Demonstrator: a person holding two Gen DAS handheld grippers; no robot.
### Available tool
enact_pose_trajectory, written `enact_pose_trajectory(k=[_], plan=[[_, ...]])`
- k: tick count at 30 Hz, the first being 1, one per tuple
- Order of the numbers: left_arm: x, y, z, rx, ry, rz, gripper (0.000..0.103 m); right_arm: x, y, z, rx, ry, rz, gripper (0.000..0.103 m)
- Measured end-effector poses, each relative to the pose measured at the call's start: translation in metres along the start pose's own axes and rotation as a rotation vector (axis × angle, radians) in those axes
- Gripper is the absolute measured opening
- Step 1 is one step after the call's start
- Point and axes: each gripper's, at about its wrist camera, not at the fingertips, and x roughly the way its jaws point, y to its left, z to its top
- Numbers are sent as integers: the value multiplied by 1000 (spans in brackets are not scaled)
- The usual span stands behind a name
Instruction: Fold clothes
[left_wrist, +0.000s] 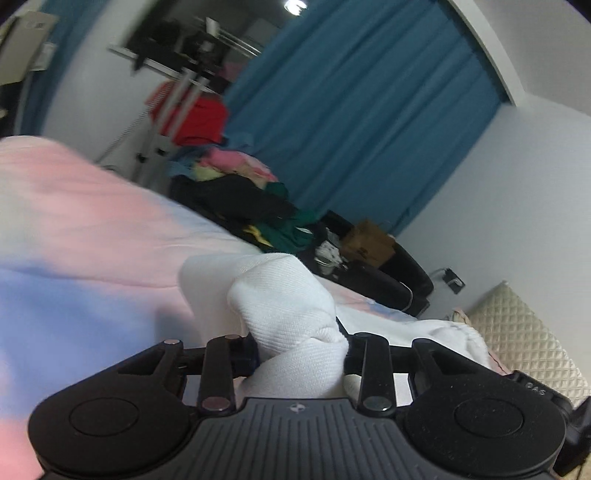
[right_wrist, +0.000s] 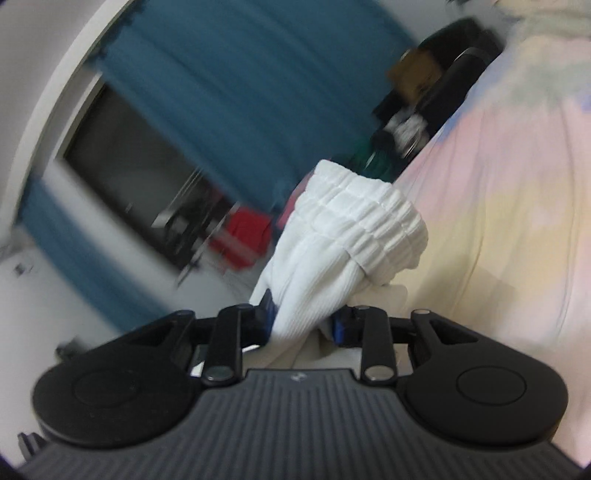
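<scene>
Currently white garment (left_wrist: 291, 325) clamped in left gripper (left_wrist: 301, 354) and right gripper (right_wrist: 301, 321), above bed (left_wrist: 92, 229); bunched grip, slip risked if tugged apart.

White garments: one (left_wrist: 291, 314), gripped above the bed (left_wrist: 74, 221)
Grippers: two (left_wrist: 301, 350) (right_wrist: 303, 317)
Blue curtains: one (left_wrist: 351, 129), behind the bed
Clothes piles: one (left_wrist: 240, 184), beside the bed

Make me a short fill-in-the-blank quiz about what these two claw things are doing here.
1. Both grippers are clamped on a ____ garment.
2. The right gripper pinches it near its ribbed elastic ____.
3. The curtain behind is ____.
4. The left gripper is shut on ____.

Missing words: white; band; blue; cloth
</scene>
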Motion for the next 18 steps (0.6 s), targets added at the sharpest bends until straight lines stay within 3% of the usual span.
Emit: enact_pose_trajectory(k=[4, 9, 12, 18], plan=[[91, -46, 17, -4, 46, -17, 36, 28, -32, 54, -7, -54, -72, 32], [210, -68, 23, 23, 131, -14, 36, 75, -82, 85, -1, 1, -168, 32], [265, -61, 5, 70, 176, -6, 36, 99, -106, 75, 27, 0, -199, 32], [285, -13, -43, 147, 231, -2, 38, 96, -152, 12, 87, -12, -183, 32]])
